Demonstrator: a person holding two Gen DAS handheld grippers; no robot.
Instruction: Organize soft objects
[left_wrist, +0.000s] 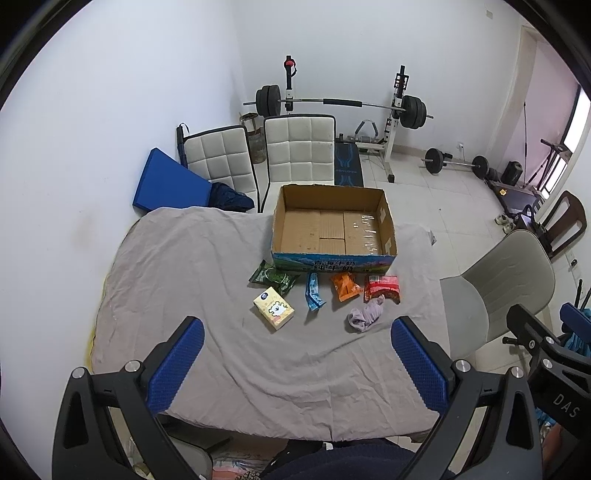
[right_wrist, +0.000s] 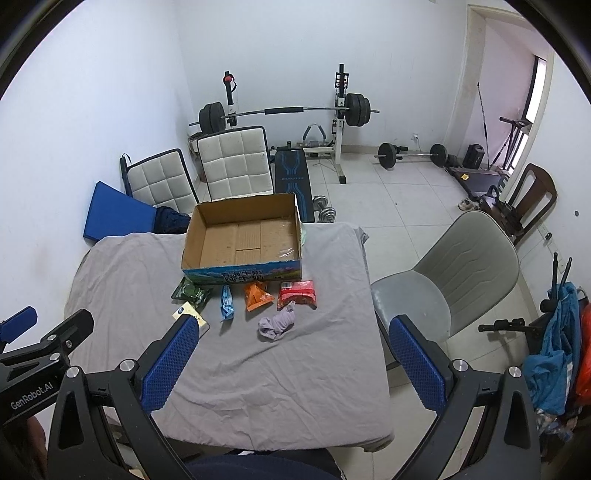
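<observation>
The soft items — crumpled sock nearest — lie in a row before the cardboard box, mid-table, ahead of both grippers. Right gripper is closer; left gripper likewise spread wide, empty.

Matt corrugated cardboard box, wrinkled grey cloth, glossy plastic snack packets.
</observation>
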